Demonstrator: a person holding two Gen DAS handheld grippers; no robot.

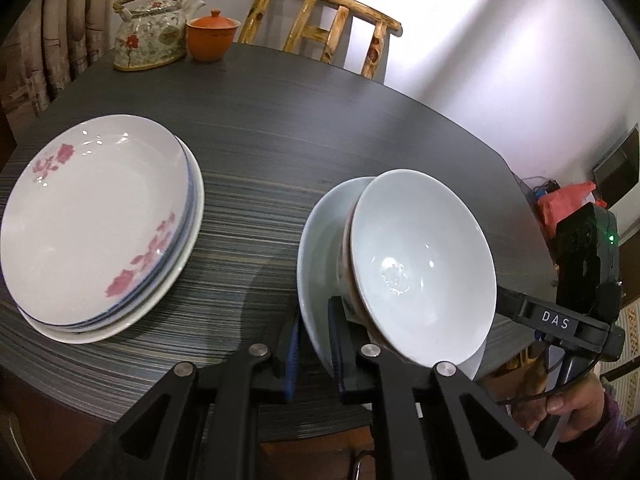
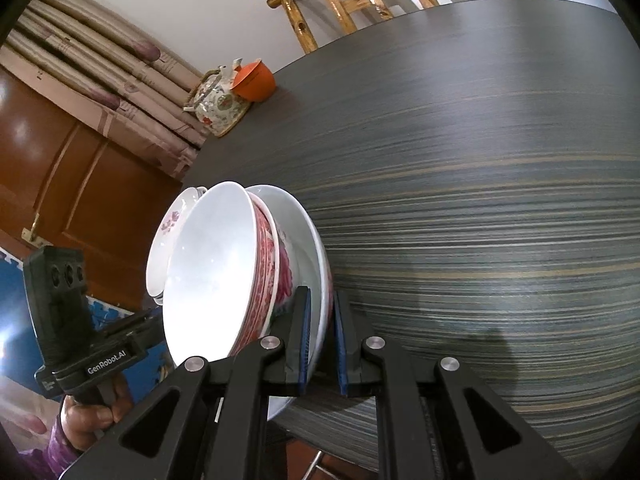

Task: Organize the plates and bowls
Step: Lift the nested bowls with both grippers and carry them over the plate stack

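Note:
Two nested bowls sit over the dark table [image 1: 300,128] near its front edge. The pale outer bowl [image 1: 316,248] holds an inner bowl [image 1: 420,264] with a red pattern outside [image 2: 264,264]. My left gripper [image 1: 314,312] is shut on the outer bowl's rim, one blue pad on each side. My right gripper [image 2: 322,300] is shut on the opposite rim of that outer bowl [image 2: 316,240]. Its black housing [image 1: 556,322] shows at the right, its fingertips hidden behind the bowls. A stack of plates [image 1: 96,224] with pink flowers lies to the left.
At the table's far edge stand a flowered teapot [image 1: 150,32] and an orange lidded cup [image 1: 212,36]. Behind them is a wooden chair [image 1: 320,28]. A brown door [image 2: 60,180] lies beyond the table's edge, and a hand [image 2: 88,416] grips the left tool.

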